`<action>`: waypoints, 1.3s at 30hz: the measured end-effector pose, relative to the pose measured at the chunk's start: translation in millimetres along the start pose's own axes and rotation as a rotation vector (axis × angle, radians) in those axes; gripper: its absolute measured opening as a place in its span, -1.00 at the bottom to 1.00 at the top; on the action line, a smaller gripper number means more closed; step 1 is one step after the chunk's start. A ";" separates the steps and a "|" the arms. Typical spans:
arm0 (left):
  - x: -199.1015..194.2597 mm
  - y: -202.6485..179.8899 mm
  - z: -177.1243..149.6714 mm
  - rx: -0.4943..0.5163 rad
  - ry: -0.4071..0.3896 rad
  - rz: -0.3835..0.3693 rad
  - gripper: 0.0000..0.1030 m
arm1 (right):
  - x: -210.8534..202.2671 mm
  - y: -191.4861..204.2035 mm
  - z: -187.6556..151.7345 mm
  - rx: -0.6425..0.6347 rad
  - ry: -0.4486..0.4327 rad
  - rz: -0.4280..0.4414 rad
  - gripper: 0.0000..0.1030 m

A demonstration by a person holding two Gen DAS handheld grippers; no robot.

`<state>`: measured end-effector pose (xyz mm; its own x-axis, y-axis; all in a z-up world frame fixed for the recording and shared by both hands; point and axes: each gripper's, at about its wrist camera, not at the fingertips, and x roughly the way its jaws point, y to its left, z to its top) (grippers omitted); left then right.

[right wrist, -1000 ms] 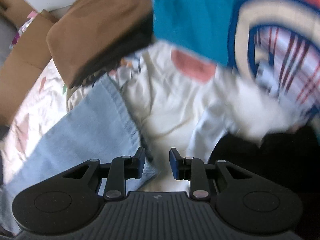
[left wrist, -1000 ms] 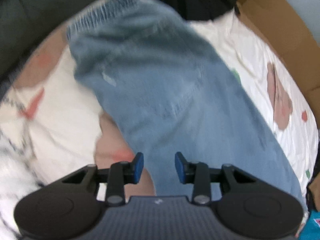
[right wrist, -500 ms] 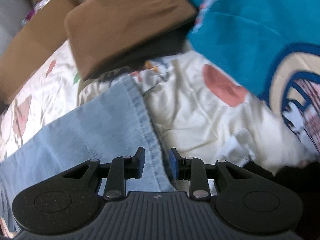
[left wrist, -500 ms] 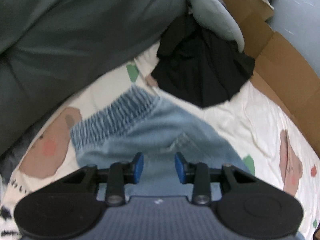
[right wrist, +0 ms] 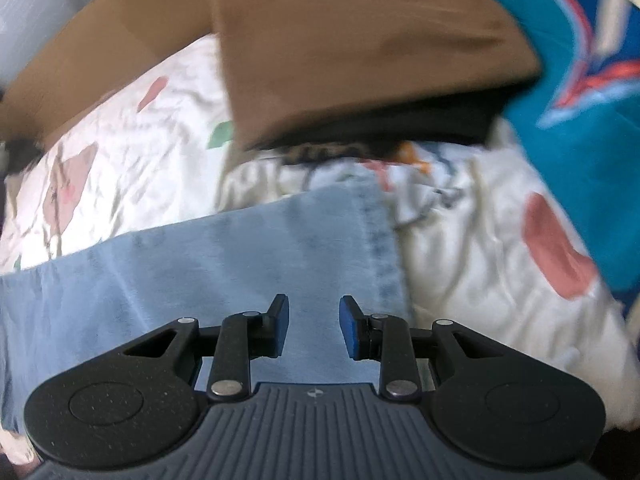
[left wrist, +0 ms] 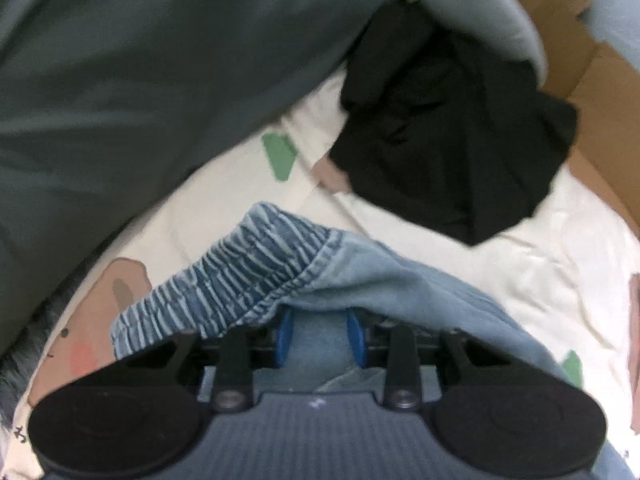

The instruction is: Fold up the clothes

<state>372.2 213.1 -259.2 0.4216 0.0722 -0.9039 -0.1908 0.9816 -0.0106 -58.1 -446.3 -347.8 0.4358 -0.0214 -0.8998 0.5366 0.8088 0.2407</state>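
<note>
Light blue denim pants lie on a white patterned bedsheet. In the left wrist view their elastic waistband (left wrist: 244, 280) lies draped over my left gripper (left wrist: 319, 338), hiding the fingertips. The jaws stand apart with denim between the blue pads. In the right wrist view the hemmed leg end (right wrist: 240, 248) lies flat. My right gripper (right wrist: 314, 330) is open just above it near the hem, holding nothing.
A dark grey-green duvet (left wrist: 140, 72) fills the left. A black garment (left wrist: 452, 136) lies beyond the waistband, cardboard (left wrist: 600, 92) behind. Near the hem sits a folded brown garment (right wrist: 360, 44) on black cloth, with a teal printed garment (right wrist: 580, 100) at right.
My left gripper has moved up to the waistband and slid under it, so the denim now covers its fingertips. My right gripper has moved left over the hemmed leg end. Both stay open.
</note>
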 end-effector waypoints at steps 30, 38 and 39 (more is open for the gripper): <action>32.3 -27.7 21.1 0.196 0.058 0.004 -0.41 | 86.9 157.7 32.8 -0.376 0.141 0.217 -0.38; 52.4 -41.1 28.0 0.263 0.088 0.039 -0.44 | 110.6 207.4 38.5 -0.495 0.145 0.230 -0.15; 51.4 -41.0 27.9 0.272 0.095 0.040 -0.44 | 114.6 213.2 39.7 -0.502 0.151 0.227 -0.15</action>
<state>426.4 181.6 -293.2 0.3314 0.1081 -0.9373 0.0446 0.9905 0.1300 134.9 -299.7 -385.1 0.3722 0.2403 -0.8965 0.0158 0.9641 0.2650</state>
